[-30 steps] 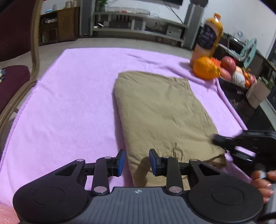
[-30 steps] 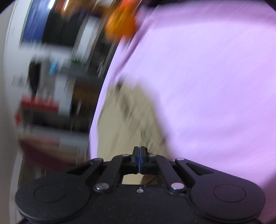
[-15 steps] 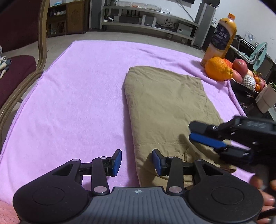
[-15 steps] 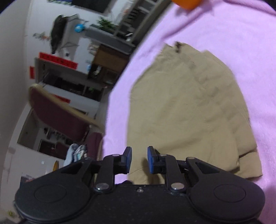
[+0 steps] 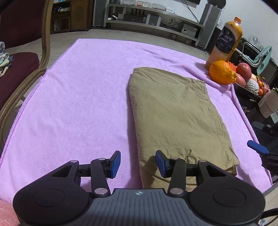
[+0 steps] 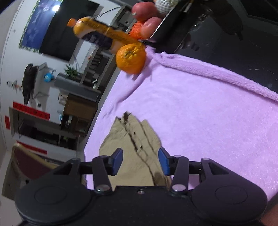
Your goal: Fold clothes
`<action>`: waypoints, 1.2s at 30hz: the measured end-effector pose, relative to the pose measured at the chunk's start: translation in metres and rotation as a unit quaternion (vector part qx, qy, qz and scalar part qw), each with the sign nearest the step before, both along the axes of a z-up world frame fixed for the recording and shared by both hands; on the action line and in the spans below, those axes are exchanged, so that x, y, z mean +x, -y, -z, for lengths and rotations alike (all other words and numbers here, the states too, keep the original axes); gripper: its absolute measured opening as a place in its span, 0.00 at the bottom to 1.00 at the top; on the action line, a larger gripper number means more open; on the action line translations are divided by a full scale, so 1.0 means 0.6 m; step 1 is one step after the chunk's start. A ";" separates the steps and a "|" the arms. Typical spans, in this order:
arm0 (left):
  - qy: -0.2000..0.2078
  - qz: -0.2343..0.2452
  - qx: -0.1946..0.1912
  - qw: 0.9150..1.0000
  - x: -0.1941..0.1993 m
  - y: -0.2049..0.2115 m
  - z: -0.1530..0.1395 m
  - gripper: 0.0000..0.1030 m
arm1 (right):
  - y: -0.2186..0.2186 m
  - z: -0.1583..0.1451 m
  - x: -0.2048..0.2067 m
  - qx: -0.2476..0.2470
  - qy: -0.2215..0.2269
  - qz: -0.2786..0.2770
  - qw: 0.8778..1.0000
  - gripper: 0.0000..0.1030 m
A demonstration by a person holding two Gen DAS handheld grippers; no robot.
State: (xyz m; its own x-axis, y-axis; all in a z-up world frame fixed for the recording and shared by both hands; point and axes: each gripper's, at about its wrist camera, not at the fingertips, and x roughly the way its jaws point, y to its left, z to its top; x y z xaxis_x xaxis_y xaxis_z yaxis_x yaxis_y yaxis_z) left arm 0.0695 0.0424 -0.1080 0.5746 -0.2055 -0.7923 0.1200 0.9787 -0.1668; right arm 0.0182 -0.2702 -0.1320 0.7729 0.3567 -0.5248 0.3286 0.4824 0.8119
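Left-wrist view: my left gripper [image 5: 138,164] hovers over the near end of the folded khaki garment [image 5: 173,111], its jaws opening, with nothing clamped. One blue pad [image 5: 115,163] hangs above bare purple blanket [image 5: 78,104]; the other is above the garment's near left corner. At the right edge a blue fingertip of my right gripper [image 5: 257,149] shows, clear of the cloth.

Right-wrist view, strongly rolled: my right gripper [image 6: 140,161] also has its jaws opening. The garment's stacked layered edges [image 6: 135,137] appear in the gap between the pads, but the pads do not press on them, so I read this gripper as holding nothing.

The garment lies flat as a rectangular packet on the blanket, right of centre as the left-wrist view shows it, long axis running away from me, with a stitched seam across its near end.

Beyond its far right corner an orange [image 5: 222,72] sits on the blanket's corner, with a juice bottle [image 5: 225,41] just behind it. Right of these, off the blanket, is a tray of fruit [image 5: 246,76].

To the left stands a chair [image 5: 20,66] with a dark red seat and a curved wooden frame. Low shelving [image 5: 152,15] lines the far wall.
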 end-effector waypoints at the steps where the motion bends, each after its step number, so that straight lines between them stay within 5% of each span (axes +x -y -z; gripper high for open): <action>1: -0.002 -0.003 -0.005 1.000 0.003 -0.003 -0.002 0.45 | -0.008 -0.002 0.002 -0.007 -0.001 -0.009 1.000 0.47; 6: -0.003 -0.036 -0.053 0.998 0.025 -0.040 -0.014 0.65 | -0.022 -0.006 0.003 -0.046 0.009 -0.052 0.998 0.56; 12: -0.061 -0.085 -0.106 0.989 0.058 -0.068 0.010 0.68 | -0.001 0.028 0.000 -0.015 -0.003 -0.047 0.999 0.57; 16: -0.056 -0.076 -0.086 0.992 0.058 -0.050 0.011 0.69 | 0.001 0.041 -0.004 -0.015 -0.009 -0.044 0.999 0.57; 20: -0.012 -0.034 -0.080 0.996 0.038 -0.028 -0.002 0.59 | -0.007 0.035 -0.011 -0.033 0.019 -0.042 0.998 0.55; 22: 0.007 -0.003 -0.051 0.999 0.028 -0.004 -0.003 0.54 | -0.018 0.030 -0.010 -0.038 0.044 -0.057 0.997 0.34; 25: 0.016 0.023 -0.011 1.000 0.021 0.022 0.006 0.56 | -0.052 0.022 0.020 -0.028 0.065 -0.101 0.992 0.28; 33: 0.012 0.030 0.012 0.999 0.026 0.031 0.022 0.57 | -0.157 0.010 0.165 0.000 0.055 -0.237 0.970 0.29; 36: 0.015 0.038 0.018 0.999 0.029 0.040 0.027 0.57 | -0.176 0.018 0.237 0.067 0.030 -0.288 0.955 0.34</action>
State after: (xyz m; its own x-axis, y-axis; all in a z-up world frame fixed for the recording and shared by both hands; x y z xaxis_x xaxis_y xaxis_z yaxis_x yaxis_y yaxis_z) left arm 0.0872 0.0183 -0.1245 0.5823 -0.2217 -0.7822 0.1988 0.9717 -0.1275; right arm 0.1607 -0.1646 -0.1428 0.4544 0.7926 -0.4066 -0.0089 0.4605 0.8876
